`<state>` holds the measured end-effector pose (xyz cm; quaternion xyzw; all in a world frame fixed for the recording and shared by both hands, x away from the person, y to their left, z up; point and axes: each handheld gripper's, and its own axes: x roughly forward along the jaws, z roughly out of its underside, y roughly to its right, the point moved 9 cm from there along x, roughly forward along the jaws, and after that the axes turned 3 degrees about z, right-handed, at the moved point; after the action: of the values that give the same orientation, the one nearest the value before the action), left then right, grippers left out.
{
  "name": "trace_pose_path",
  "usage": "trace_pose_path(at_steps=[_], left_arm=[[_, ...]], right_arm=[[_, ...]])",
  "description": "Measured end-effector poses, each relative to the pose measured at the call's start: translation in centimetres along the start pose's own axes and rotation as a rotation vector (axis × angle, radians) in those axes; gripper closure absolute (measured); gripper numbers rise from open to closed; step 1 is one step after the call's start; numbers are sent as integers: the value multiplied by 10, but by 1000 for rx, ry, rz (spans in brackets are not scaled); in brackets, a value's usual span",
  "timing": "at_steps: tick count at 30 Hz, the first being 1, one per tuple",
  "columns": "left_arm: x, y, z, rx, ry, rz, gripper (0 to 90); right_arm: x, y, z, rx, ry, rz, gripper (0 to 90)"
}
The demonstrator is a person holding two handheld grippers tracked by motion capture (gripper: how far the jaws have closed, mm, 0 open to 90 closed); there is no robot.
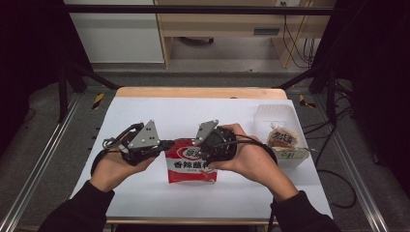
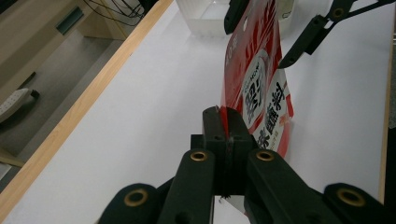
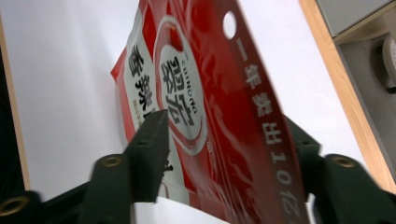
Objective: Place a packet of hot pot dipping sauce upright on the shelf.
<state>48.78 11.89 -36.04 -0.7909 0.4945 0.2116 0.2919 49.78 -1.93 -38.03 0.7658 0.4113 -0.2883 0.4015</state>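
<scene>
Left gripper (image 2: 225, 122) level, pointing inward, clamped on the red snack bag's (image 1: 191, 166) edge. Right gripper (image 1: 207, 153) opposite, jaws straddling the bag's other side, half apart, not pressing it. Bag upright between them on the white bench (image 1: 159, 113); clear tub (image 1: 279, 121) beyond the right gripper.

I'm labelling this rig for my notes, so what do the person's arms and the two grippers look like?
Both arms wear black long sleeves. The left gripper and right gripper are black, each topped by a grey three-cornered plate and trailing a black cable. Close up, the matte black jaws hang on linkage arms with brass-coloured pivot rings.
</scene>
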Motion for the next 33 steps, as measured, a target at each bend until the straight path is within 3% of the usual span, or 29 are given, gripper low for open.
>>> trace_pose_path(at_steps=[7,10,13,15,20,23,27,33], left_arm=[[1,2,-1,5,4,9,900],[1,3,0,-2,11,9,900],[-1,4,1,-11,26,18,890],[-3,4,3,-9,29,18,825],[-6,7,7,-36,73,4,484],[-6,9,15,-50,74,-7,349],[-6,10,30,-110,83,-19,260],[-8,5,60,-214,113,-46,206]], right_arm=[[0,-4,6,-37,-54,-9,770],[0,-6,8,-31,-65,-24,886],[0,-8,8,-29,-63,-30,893],[0,-8,7,-37,-63,-31,894],[0,-8,4,-44,-55,-25,895],[0,-8,2,-46,-52,-24,895],[-1,-8,1,-52,-46,-24,895],[-11,-4,-1,-53,-23,-15,896]])
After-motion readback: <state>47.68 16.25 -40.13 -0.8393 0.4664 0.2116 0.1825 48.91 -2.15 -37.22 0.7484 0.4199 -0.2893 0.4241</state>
